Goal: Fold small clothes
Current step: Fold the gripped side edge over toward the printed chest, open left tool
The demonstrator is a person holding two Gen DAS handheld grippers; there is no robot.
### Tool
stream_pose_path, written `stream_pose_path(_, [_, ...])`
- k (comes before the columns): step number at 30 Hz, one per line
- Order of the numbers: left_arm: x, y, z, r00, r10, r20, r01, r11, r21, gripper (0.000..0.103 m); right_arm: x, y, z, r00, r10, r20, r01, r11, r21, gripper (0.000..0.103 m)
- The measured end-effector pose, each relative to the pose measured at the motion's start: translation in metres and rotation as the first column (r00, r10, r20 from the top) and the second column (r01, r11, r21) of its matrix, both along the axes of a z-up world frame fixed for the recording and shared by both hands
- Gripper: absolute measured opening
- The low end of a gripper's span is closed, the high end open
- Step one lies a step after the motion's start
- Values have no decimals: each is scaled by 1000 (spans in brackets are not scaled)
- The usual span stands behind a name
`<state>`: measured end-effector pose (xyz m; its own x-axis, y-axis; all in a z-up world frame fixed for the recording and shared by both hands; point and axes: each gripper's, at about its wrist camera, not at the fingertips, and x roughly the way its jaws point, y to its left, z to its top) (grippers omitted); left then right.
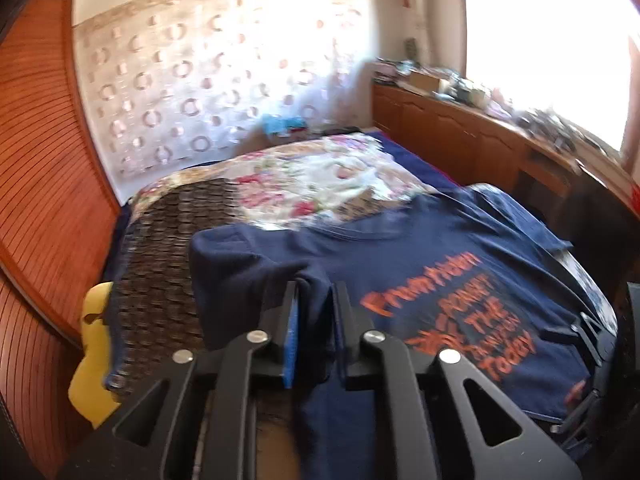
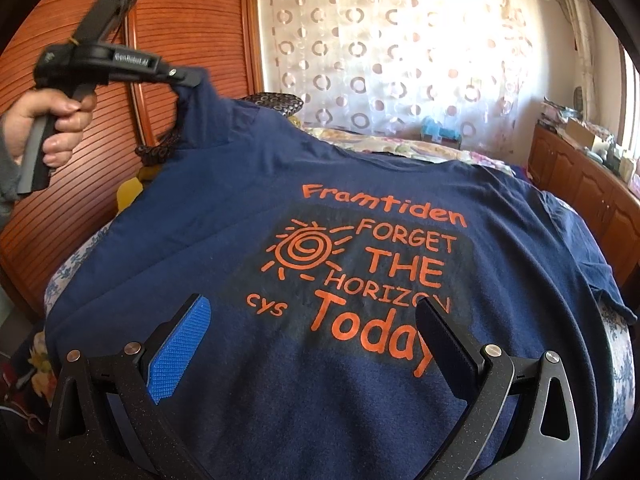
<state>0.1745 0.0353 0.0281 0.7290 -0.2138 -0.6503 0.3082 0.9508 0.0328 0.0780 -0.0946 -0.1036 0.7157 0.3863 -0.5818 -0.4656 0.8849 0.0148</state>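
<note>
- navy t-shirt [image 2: 248,208]: spread print-up on the bed [image 1: 168,280].
- left gripper [image 1: 314,300]: clamped on the lifted sleeve [image 2: 192,96].
- right gripper [image 2: 312,320]: jaws held apart above the hem, nothing gripped.
- risk: the thin pinch may slip, so the fold could be dropped crooked.

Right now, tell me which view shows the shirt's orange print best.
Right wrist view: the orange print on the navy T-shirt faces the camera, sharp and fully readable. The left wrist view shows it sideways, blurred and foreshortened beside the left gripper.

T-shirt [image 2: 360,208] on bed [image 1: 304,176]
</note>
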Motion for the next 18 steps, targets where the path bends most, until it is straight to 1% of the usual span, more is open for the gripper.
stream_pose_path(2, [-7,-9,-4,999,-33,-14,33,999,4,23,0,0,0,1000,1,2,-1,1000,-1,103])
stream_pose_path(4, [-13,-11,-9,999,-47,-29,47,999,12,38,0,0,0,1000,2,4,-2,1000,-1,103])
stream_pose_path(7, [-26,-8,-21,999,-27,-24,28,998,58,47,0,1,0,1000,2,5,-2,1000,-1,103])
stream_pose_path(9, [-34,-1,-33,1000,-6,-31,8,997,71,53,0,0,0,1000,0,6,0,1000,1,103])
stream_pose_path(10, [-37,3,-40,999,3,-39,0,997,72,55,0,0,0,1000,-1,6,1,1000,2,103])
stream_pose_path(12, [-40,13,-56,998,20,-65,-16,998,66,55,0,0,-1,1000,0,7,0,1000,2,103])
stream_pose_path(15, [-44,33,-89,991,69,-117,-63,996,55,56,0,0,-1,1000,1,5,-1,1000,0,103])
stream_pose_path(18, [-42,45,-110,983,104,-150,-97,994,56,56,0,1,-1,1000,2,0,-2,1000,0,103])
